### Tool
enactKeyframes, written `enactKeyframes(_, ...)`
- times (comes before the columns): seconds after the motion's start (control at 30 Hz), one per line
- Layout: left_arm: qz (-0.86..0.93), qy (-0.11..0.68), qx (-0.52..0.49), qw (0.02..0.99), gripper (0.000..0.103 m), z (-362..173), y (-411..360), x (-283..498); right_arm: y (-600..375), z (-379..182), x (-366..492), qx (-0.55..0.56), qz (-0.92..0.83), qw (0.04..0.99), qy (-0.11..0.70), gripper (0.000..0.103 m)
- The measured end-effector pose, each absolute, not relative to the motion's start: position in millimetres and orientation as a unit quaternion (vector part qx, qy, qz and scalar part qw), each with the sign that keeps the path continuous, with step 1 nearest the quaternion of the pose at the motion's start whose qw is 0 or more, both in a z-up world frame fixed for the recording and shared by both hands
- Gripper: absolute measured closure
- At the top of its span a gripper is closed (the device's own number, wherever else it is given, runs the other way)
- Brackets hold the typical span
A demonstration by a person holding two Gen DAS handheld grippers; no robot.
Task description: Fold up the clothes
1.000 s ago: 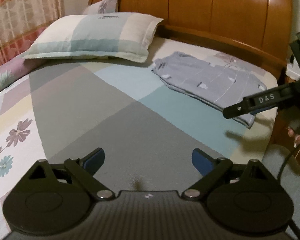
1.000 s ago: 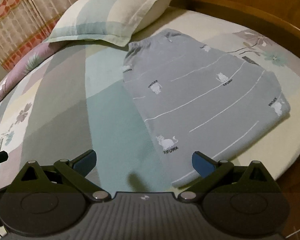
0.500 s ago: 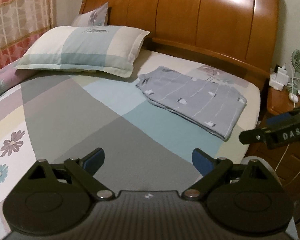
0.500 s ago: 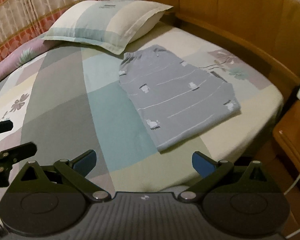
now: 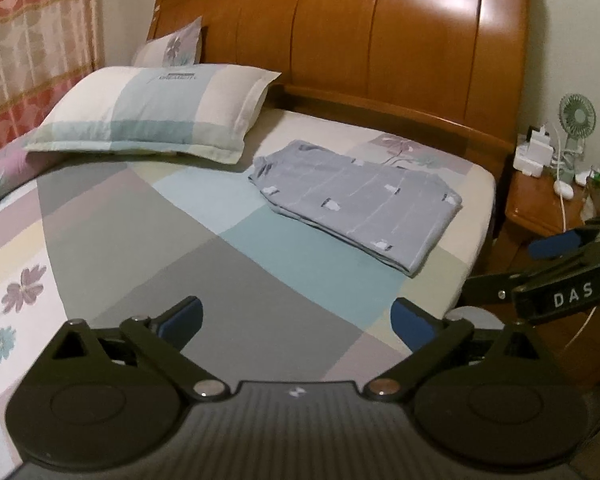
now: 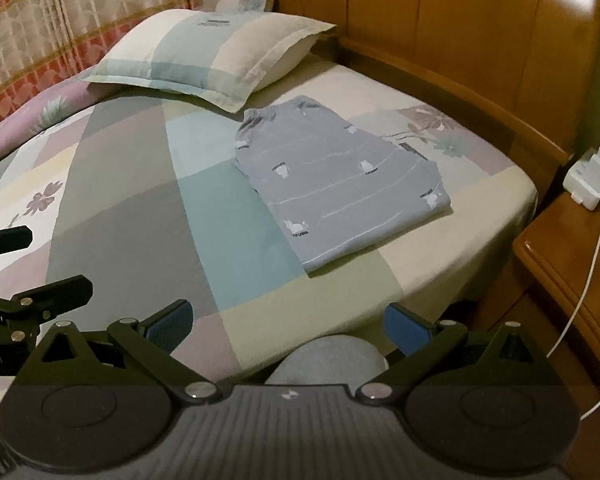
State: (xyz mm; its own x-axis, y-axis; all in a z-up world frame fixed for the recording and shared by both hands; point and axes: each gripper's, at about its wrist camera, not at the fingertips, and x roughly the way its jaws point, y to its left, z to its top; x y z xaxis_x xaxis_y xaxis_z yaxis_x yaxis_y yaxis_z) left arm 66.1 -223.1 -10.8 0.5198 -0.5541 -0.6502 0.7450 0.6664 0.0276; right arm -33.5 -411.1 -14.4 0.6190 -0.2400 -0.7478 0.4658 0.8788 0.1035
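Folded grey garment: lying flat on the bed sheet, right of frame centre, well beyond both tools. My left gripper: jaws wide and just now opening further, nothing between them. My right gripper: jaws spread wide, nothing held, low in its frame. Pillow: upper left, near the garment's far corner. Wooden headboard: across the top. Nightstand: right edge.

A: Headboard — glossy varnished wood. Nightstand, the same.
B: Sheet, pillow, folded garment — matt cloth. Gripper: matt black plastic, metal pivot pins.
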Motion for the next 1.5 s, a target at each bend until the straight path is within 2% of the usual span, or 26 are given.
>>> enactKeyframes(0.43, -0.360, 0.354, 0.115, 0.855, 0.003, -21.8, -213.3, 44.0, -398.3, -6.6, -62.9, 0.138, -0.192, 0.897, 0.373, 0.000)
enactKeyframes(1.5, -0.342, 0.351, 0.114, 0.864, 0.003, -18.9, -201.9, 23.9, -381.9, -8.0, -74.2, 0.125, -0.173, 0.904, 0.371, 0.000)
